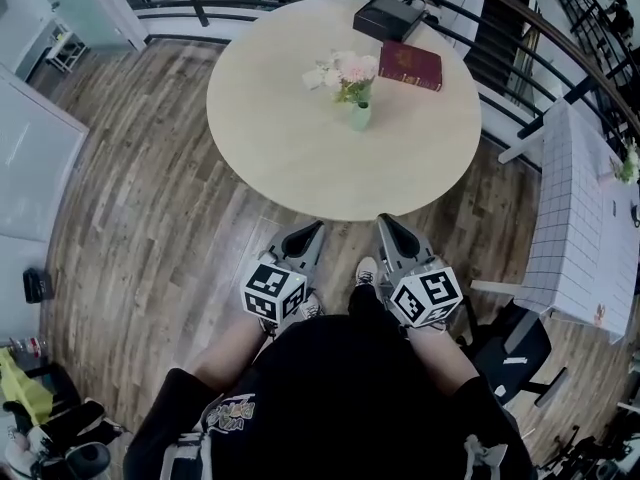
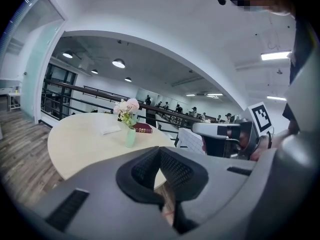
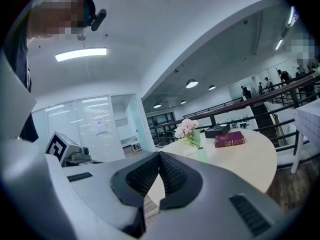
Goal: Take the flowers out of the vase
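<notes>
- Wood-plank floor [image 1: 140, 228] fills the room, and a round pale table [image 1: 300, 168] stands on it with a dark railing behind.
- A small pale green vase [image 1: 361, 116] stands upright on this table, with the pink and white flowers [image 1: 343, 72] still in it.
- Just behind the vase lies a dark red book [image 1: 410, 65], and further behind the vase a black box [image 1: 390, 16].
- The left gripper [image 1: 316, 228] and the right gripper [image 1: 386, 222] are side by side, well apart from the vase, and both point toward it.
- Each claw is pressed together, with nothing between its pads.
- I judge that the step in hand is the approach; nothing is grasped yet.
- The next move calls for reaching to the vase, spreading the jaws, steadying the vase with one claw and pinching the stems with the other.
</notes>
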Demonstrator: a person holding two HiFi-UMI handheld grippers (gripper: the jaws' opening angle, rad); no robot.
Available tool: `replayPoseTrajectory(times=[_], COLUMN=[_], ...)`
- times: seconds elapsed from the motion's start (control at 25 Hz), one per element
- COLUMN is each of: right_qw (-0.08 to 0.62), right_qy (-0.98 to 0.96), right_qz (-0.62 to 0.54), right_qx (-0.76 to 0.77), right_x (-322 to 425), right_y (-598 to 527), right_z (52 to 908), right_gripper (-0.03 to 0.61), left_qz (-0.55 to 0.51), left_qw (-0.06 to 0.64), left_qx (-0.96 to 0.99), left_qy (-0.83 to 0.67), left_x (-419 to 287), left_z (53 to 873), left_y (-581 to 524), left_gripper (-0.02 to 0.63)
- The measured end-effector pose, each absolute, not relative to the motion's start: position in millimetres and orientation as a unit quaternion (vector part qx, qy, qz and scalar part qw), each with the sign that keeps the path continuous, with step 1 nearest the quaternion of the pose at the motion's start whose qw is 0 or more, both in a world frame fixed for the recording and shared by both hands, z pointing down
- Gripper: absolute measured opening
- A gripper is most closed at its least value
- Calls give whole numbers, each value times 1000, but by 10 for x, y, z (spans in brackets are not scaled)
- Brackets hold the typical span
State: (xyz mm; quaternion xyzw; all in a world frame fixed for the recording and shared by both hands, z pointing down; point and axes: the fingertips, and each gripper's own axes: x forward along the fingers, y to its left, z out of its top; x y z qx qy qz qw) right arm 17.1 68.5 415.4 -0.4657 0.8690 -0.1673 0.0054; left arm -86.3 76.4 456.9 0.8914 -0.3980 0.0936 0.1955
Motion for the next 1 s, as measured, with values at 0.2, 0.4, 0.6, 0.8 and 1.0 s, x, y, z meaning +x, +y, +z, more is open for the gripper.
replayPoseTrajectory(times=[0.2,0.4,0.6,0.8,1.0], right_qw=[4,5,12,7,-2], right_qy=[870,874,877,886,898], right_qz=[-174,-179,-184,-189,-191], right_qx=[-460,-452,-444,-424,-396], right_x=[423,610,759,846,909], right_y=[419,106,-225,-456,-617], right_z=[4240,4304,4336,4400,4480], right_gripper=[17,17,17,17,17], left_qz=[99,103,106,113,114], left_qw=[198,202,208,208,212], left_qx=[888,880,871,858,842], left_qy=[-403,-417,-433,-456,-482], left_x=[-616,-452,-334,-255,-155], left_z=[4637,4705,4757,4856,4981], left_y=[502,229,-45,-277,-452], left_gripper=[8,8,8,8,8])
